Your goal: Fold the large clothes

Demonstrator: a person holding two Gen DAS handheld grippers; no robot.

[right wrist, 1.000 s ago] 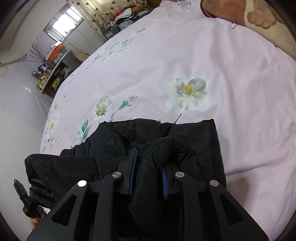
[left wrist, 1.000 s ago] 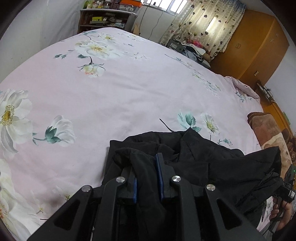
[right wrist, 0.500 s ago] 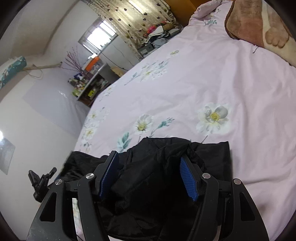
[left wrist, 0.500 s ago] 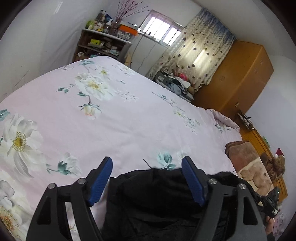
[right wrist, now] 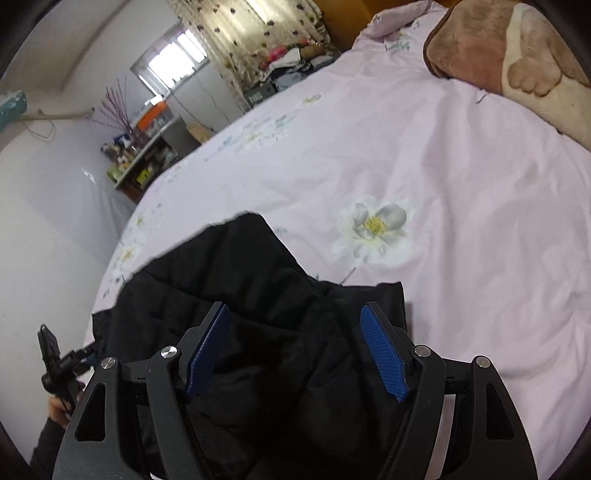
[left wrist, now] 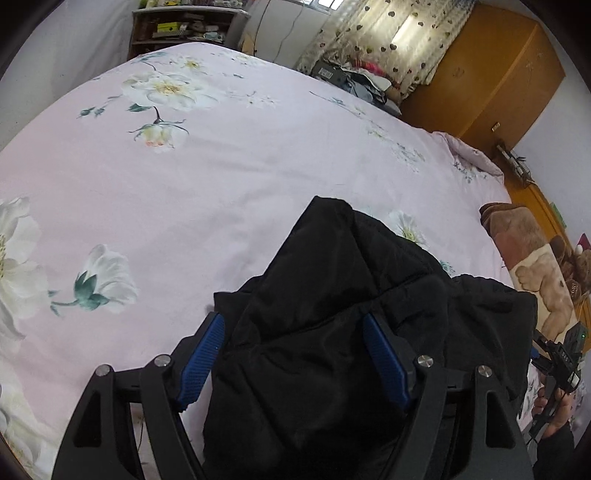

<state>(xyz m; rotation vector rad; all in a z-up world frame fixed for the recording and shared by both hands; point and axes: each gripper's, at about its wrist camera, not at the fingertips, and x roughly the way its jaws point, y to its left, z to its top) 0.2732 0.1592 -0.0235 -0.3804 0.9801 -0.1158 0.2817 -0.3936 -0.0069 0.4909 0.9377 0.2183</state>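
Note:
A black padded garment (left wrist: 332, 258) lies bunched on the pink flowered bed cover (left wrist: 221, 166), near the front edge. My left gripper (left wrist: 293, 325) is open just above it, and a raised fold of the fabric bulges between the blue pads (left wrist: 201, 354) without being pinched. In the right wrist view the same garment (right wrist: 229, 266) fills the lower middle. The jaws of my right gripper (right wrist: 295, 310) are opening, with loose black fabric lying between them and the pads (right wrist: 384, 354) clear of it.
A brown bear-print blanket (left wrist: 535, 266) lies at the right end of the bed (right wrist: 461, 221). A cluttered shelf (left wrist: 184, 26), a curtained window and a wooden wardrobe (left wrist: 480, 74) stand beyond the far side. A hand (left wrist: 546, 402) shows at the lower right.
Both grippers were shut on folds of the black garment and have let go and spread wide. The garment now lies loose in a higher heap between the jaws.

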